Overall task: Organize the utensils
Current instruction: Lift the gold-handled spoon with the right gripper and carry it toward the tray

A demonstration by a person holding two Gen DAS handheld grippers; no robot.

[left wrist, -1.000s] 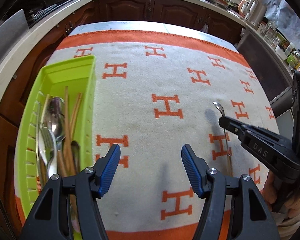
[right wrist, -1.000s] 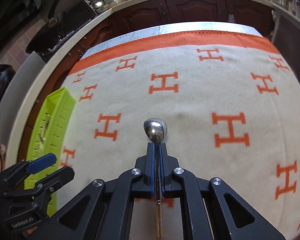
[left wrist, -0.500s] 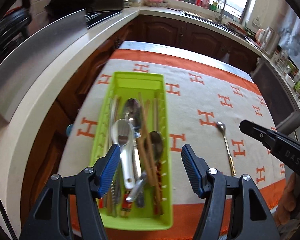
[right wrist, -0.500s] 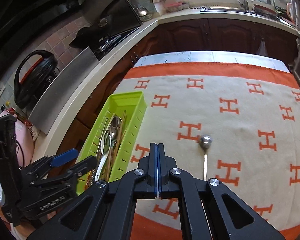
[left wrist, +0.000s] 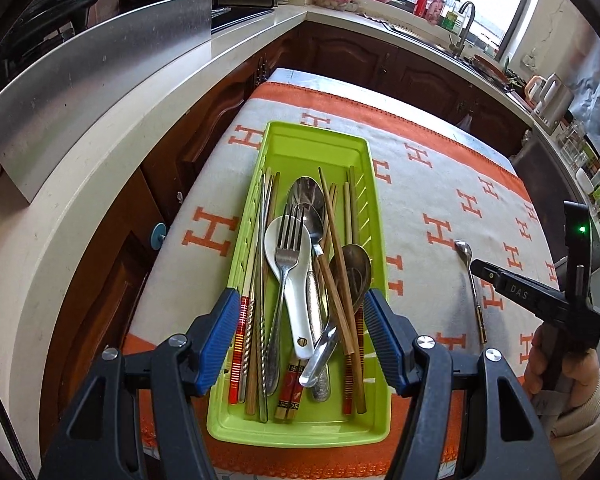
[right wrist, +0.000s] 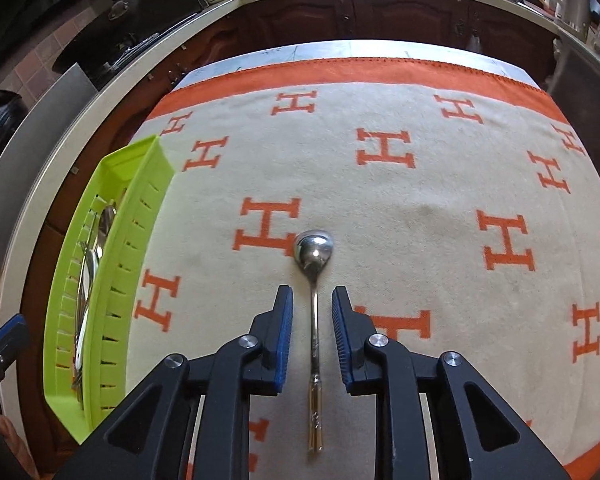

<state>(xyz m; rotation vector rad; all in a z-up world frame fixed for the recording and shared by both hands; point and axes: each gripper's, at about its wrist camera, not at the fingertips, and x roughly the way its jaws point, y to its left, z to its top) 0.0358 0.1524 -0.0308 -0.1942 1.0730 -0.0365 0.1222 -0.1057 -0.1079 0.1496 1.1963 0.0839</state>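
A lime-green tray (left wrist: 320, 140) on the cloth holds a fork (left wrist: 288, 248), a white ceramic spoon (left wrist: 296, 308), metal spoons and several chopsticks. My left gripper (left wrist: 298, 328) is open and empty above the tray's near half. A small metal spoon with a gold handle (right wrist: 314, 280) lies on the cloth, also seen in the left wrist view (left wrist: 471, 276). My right gripper (right wrist: 312, 336) is open, its fingers on either side of the spoon's handle, not touching it. The tray shows at the left of the right wrist view (right wrist: 140, 200).
The table is covered by a cream cloth with orange H marks and an orange border (right wrist: 380, 72). A white counter (left wrist: 100, 152) with dark wood cabinets runs along the left and far sides. A kettle (left wrist: 548, 92) and bottles stand far back right.
My right gripper was shut on the spoon, then lifted off it shut, and now has come back down open around the handle. My left gripper swung left over the tray, staying open.
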